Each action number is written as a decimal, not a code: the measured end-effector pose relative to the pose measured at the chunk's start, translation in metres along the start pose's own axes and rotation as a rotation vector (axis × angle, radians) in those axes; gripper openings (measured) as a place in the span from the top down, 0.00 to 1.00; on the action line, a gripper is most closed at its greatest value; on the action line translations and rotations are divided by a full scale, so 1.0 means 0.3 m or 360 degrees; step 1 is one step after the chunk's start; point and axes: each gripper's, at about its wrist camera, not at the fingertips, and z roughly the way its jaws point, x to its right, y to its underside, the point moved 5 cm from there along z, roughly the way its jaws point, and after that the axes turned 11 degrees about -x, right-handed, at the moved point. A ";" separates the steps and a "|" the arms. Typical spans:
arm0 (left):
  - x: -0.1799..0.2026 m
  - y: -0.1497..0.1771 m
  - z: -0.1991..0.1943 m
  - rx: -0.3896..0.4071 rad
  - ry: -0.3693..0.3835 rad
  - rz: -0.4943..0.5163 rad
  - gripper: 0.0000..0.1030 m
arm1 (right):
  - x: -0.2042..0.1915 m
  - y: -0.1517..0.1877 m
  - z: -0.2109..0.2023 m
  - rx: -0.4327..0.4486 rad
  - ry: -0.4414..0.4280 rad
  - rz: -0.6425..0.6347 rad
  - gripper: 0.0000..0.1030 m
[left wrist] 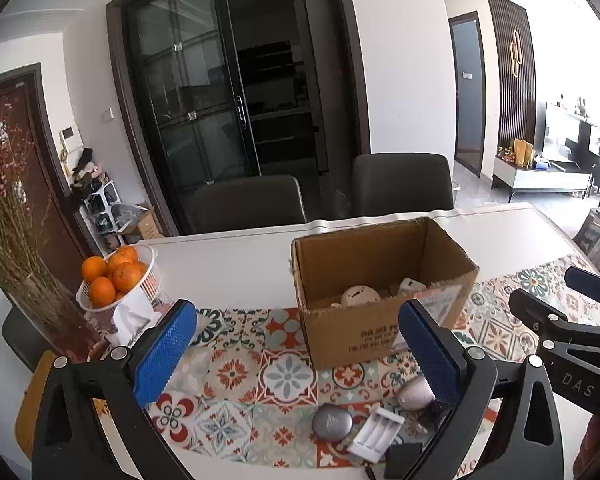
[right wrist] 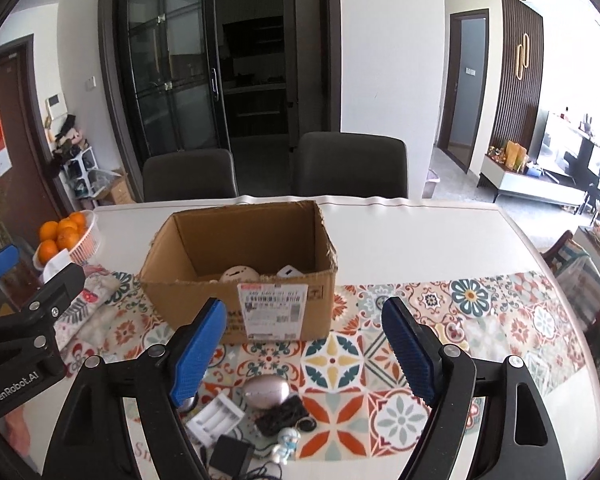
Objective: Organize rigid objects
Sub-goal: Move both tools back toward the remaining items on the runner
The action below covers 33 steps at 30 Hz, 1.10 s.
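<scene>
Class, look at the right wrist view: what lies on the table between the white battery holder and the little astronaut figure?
A black adapter lies between the battery holder and the figure, toward the near edge; the right wrist view shows it.

White counter (right wrist: pixel 400 236), tiled runner (right wrist: pixel 440 320) across it, box (right wrist: pixel 240 280) on runner, orange basket (right wrist: pixel 82 240), vase (left wrist: pixel 48 300), small gadgets near edge

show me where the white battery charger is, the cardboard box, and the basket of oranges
white battery charger (right wrist: pixel 217 417), right wrist view, on its slotted top face.
cardboard box (right wrist: pixel 188 292), right wrist view, on its bare front wall left of the label.
basket of oranges (left wrist: pixel 150 276), left wrist view, on its white rim.
</scene>
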 end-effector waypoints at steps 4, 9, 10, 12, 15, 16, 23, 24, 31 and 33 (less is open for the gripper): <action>0.009 0.061 -0.024 -0.0031 0.0022 -0.0003 0.00 | 0.006 0.055 -0.027 0.0020 -0.0001 -0.0001 0.22; 0.035 0.142 -0.043 -0.0064 0.0047 0.0018 0.00 | 0.024 0.130 -0.050 0.0016 0.0018 -0.0006 0.22; 0.043 0.155 -0.043 -0.0080 0.0057 0.0020 0.01 | 0.029 0.147 -0.051 0.0007 0.0017 -0.0003 0.22; 0.062 0.181 -0.040 -0.0102 0.0076 0.0037 0.01 | 0.041 0.174 -0.053 -0.0010 0.0012 0.0011 0.22; 0.088 0.227 -0.037 -0.0134 0.0099 0.0065 0.01 | 0.053 0.216 -0.048 -0.0042 0.0019 0.0017 0.22; 0.091 0.237 -0.036 -0.0146 0.0103 0.0069 0.01 | 0.059 0.231 -0.043 -0.0056 0.0021 0.0020 0.22; 0.128 0.342 -0.004 -0.0263 0.0186 0.0088 0.03 | 0.067 0.332 -0.019 -0.0121 0.0027 0.0001 0.22; 0.133 0.356 0.000 -0.0275 0.0192 0.0096 0.03 | 0.066 0.342 -0.017 -0.0129 0.0021 0.0000 0.22; 0.170 0.440 0.049 -0.0382 0.0267 0.0131 0.06 | 0.067 0.431 0.037 -0.0240 -0.0034 0.0000 0.22; 0.181 0.455 0.067 -0.0415 0.0286 0.0134 0.08 | 0.069 0.447 0.048 -0.0257 -0.0036 0.0001 0.22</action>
